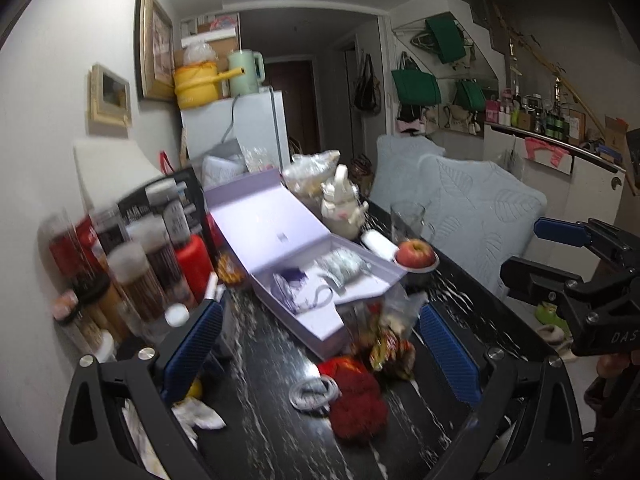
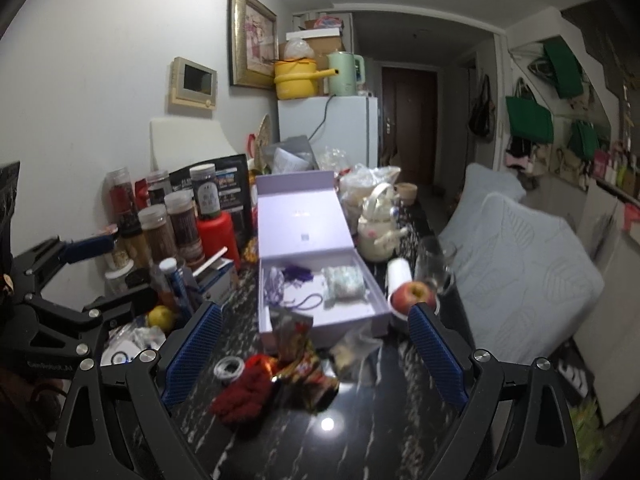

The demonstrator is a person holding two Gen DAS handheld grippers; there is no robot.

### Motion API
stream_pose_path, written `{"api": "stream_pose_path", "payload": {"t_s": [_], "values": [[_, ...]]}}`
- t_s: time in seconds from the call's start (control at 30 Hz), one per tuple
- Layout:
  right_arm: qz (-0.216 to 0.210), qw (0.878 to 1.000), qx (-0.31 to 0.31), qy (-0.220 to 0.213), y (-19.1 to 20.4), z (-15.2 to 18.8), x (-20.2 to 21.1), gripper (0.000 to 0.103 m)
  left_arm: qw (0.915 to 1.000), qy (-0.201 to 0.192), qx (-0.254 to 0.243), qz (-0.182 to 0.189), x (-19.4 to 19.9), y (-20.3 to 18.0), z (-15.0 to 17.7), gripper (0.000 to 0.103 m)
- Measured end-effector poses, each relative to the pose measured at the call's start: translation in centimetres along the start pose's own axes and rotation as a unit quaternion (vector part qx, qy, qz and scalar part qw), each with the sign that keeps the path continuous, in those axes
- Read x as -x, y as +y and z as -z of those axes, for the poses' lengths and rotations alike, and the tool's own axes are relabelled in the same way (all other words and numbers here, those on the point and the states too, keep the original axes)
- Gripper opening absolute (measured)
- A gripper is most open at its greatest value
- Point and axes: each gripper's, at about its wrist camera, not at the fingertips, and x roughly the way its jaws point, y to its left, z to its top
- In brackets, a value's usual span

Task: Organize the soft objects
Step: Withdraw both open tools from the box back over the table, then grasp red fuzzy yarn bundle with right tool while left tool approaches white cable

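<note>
The black marbled bench [image 2: 360, 432] runs away from both cameras, crowded along its left side with tall spice jars [image 2: 176, 220] and a red bottle [image 2: 218, 232]. To its right stand pale blue cushions [image 2: 520, 264] with a leaf pattern. In the middle of the bench lies an open lilac box [image 2: 320, 292], lid tipped back, holding a purple cord [image 2: 298, 300] and a pale bundle in clear wrap [image 2: 344, 284].

The left gripper [image 1: 320, 344] hovers over the near end of the bench, jaws spread wide and released, nothing between the blue pads [image 1: 192, 352]. The right gripper [image 2: 316, 356] hangs beside it, also unclenched and empty; from the left wrist view it shows at the right edge.

The soft red knitted piece [image 2: 244, 388] lies on the bench in front of the box, near both grippers and touched by neither. Crinkled snack wrappers [image 2: 304, 364] sit against its right side. A coiled white cable [image 2: 229, 369] rests just left of it. An apple [image 2: 414, 296] sits in a small bowl beside the box's right corner, next to a clear glass [image 2: 434, 264]. A yellow fruit [image 2: 162, 316] lies at the left among the clutter.
</note>
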Motion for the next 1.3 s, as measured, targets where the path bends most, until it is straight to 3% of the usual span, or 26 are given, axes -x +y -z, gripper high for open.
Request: {"api": "stream_pose_path", "payload": {"t_s": [0.23, 0.4, 0.73, 1.0, 1.3], "values": [[-0.016, 1.0, -0.012, 0.016, 0.2, 3.5, 0.0, 0.095, 0.9996, 0.025, 0.01, 0.007, -0.2, -0.2, 3.9, 0.101], [-0.026, 0.999, -0.025, 0.033, 0.4, 5.8, -0.9, 0.095, 0.9981, 0.051, 0.019, 0.031, -1.0, -0.4, 6.1, 0.101], [-0.054, 0.994, -0.049, 0.084, 0.7, 10.5, -3.5, 0.095, 0.9933, 0.09, 0.055, 0.047, -3.1, 0.3, 10.0, 0.101], [-0.072, 0.989, -0.054, 0.117, 1.8, 13.0, -6.5, 0.095, 0.9866, 0.128, 0.094, 0.036, -5.4, 2.7, 13.3, 0.101], [-0.099, 0.984, -0.04, 0.144, 4.4, 13.6, -11.1, 0.095, 0.9811, 0.149, 0.123, 0.012, -7.3, 6.1, 15.8, 0.101]]}}
